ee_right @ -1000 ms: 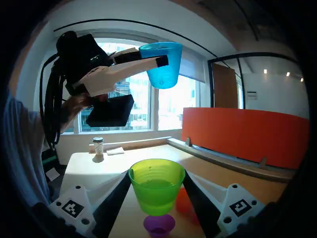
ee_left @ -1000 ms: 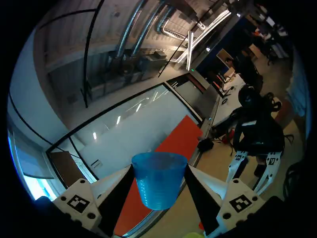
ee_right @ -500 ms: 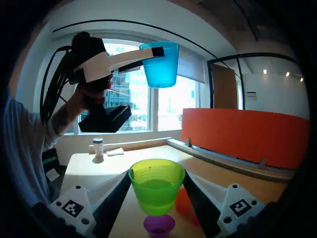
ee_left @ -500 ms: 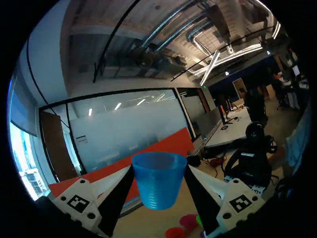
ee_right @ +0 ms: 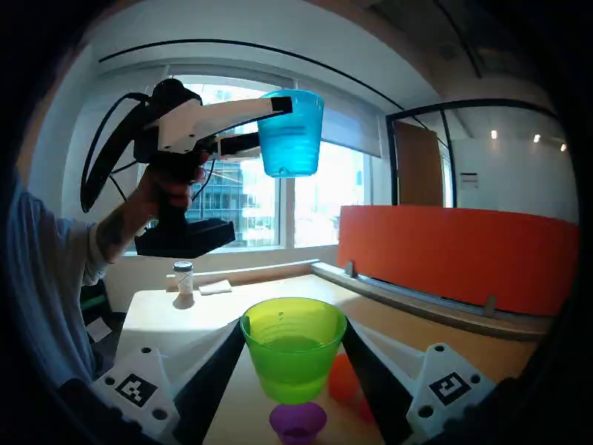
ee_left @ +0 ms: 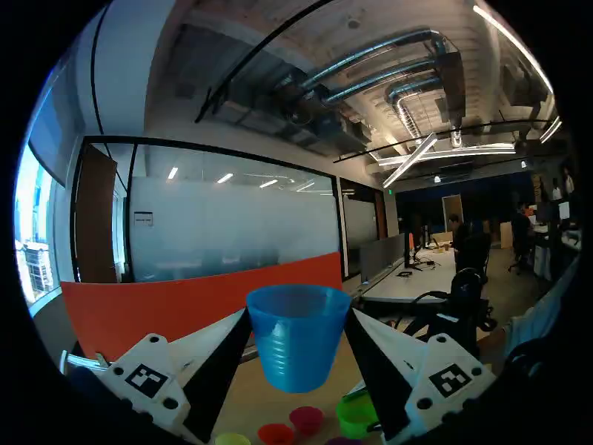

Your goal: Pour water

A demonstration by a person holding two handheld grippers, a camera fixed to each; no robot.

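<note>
Table [ee_right: 159, 319]: lit by sun beneath both tools.
Left tool [ee_left: 296, 319]: clenched on the blue cup [ee_left: 298, 345], which is held upright, high above the table.
Right tool [ee_right: 294, 330]: clenched on the green cup [ee_right: 293, 360], held low.
Purple cup [ee_right: 298, 423]: seen below the green cup.

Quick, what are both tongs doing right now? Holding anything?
Left tongs: closed on the blue cup, held upright in the air.
Right tongs: closed on the green cup.

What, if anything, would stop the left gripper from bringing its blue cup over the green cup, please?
Probably nothing, so yes: the blue cup hangs in open air above the green cup, with no object between them.
</note>
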